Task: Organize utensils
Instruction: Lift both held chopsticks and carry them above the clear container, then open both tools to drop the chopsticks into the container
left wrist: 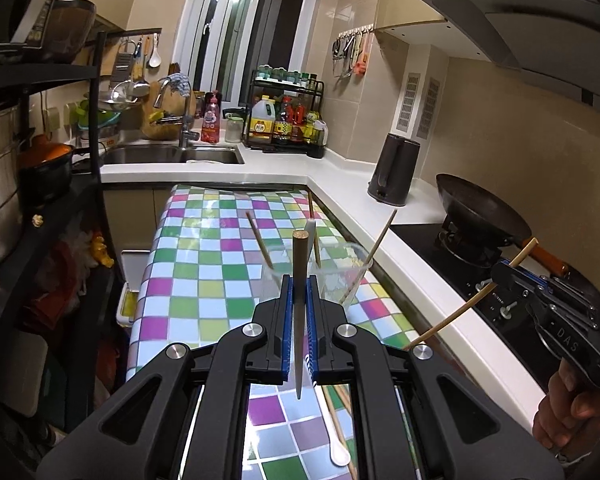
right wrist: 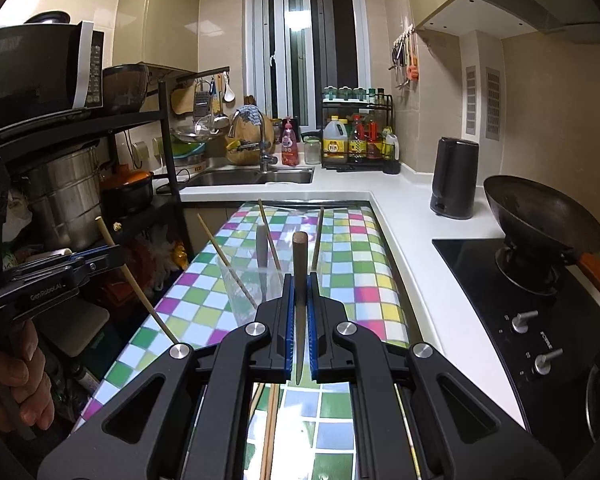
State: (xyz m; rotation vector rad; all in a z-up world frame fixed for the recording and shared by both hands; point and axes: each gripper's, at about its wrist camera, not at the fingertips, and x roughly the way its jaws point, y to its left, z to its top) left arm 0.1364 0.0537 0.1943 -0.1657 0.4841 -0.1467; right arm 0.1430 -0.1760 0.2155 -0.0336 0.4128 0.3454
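A clear plastic cup [left wrist: 331, 276] stands on the checkered table [left wrist: 204, 280] and holds several chopsticks; it also shows in the right wrist view [right wrist: 244, 284]. My left gripper [left wrist: 299, 292] is shut on a brown chopstick [left wrist: 300, 304] held upright just before the cup. My right gripper [right wrist: 299, 292] is shut on a brown chopstick [right wrist: 300, 300], also close to the cup. Each gripper shows in the other's view, the right one [left wrist: 511, 276] and the left one [right wrist: 100, 260], each with a pale chopstick across its fingers. A white spoon [left wrist: 333, 428] and loose chopsticks [right wrist: 270, 428] lie on the table below.
A white counter [left wrist: 339, 184] wraps round the table's far and right sides. On it stand a black kettle [left wrist: 393, 170], a wok [left wrist: 479, 212] on the hob, a sink [left wrist: 172, 154] and a bottle rack [left wrist: 286, 120]. A black shelf [left wrist: 60, 200] with pots stands left.
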